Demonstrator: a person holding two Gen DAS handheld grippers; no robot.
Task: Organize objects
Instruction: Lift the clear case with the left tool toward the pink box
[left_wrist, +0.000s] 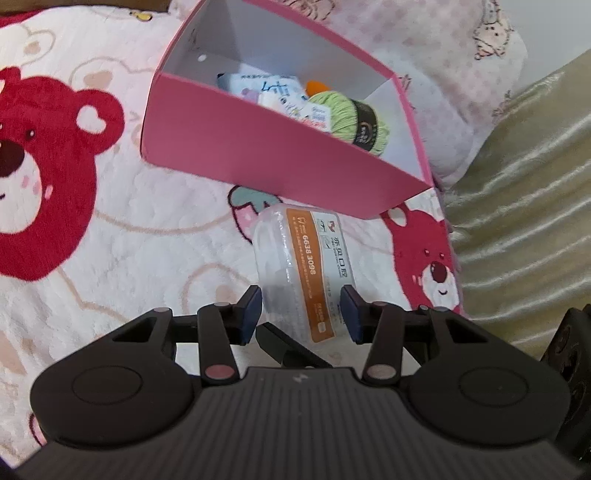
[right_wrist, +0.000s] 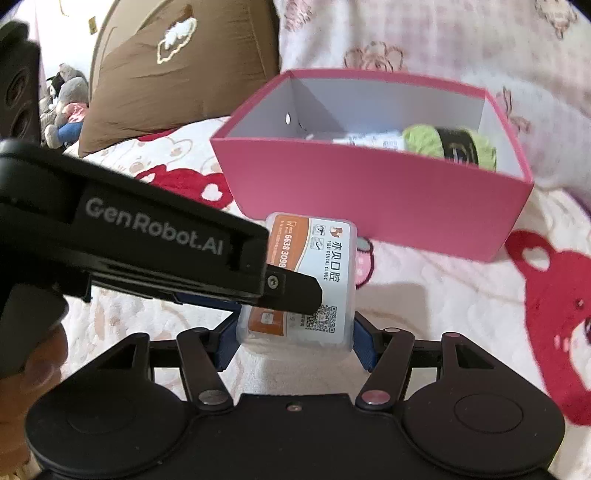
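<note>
A clear plastic case (left_wrist: 303, 266) with an orange and white dental-clinic label is held above the bear-print blanket, in front of the pink box (left_wrist: 258, 147). My left gripper (left_wrist: 301, 314) is shut on the case's near end, blue pads on both sides. My right gripper (right_wrist: 295, 338) is also shut on the same case (right_wrist: 328, 266), and the left gripper's black finger (right_wrist: 291, 288) crosses over it from the left. The pink box (right_wrist: 369, 199) holds a green yarn ball (left_wrist: 351, 118) and white packets (left_wrist: 269, 86).
A bear-print blanket (left_wrist: 92, 240) covers the bed. A brown pillow (right_wrist: 177, 74) lies at the back left, with plush toys (right_wrist: 66, 107) beyond it. A pink floral pillow (right_wrist: 443, 40) lies behind the box. An olive ribbed cover (left_wrist: 524, 206) runs along the right.
</note>
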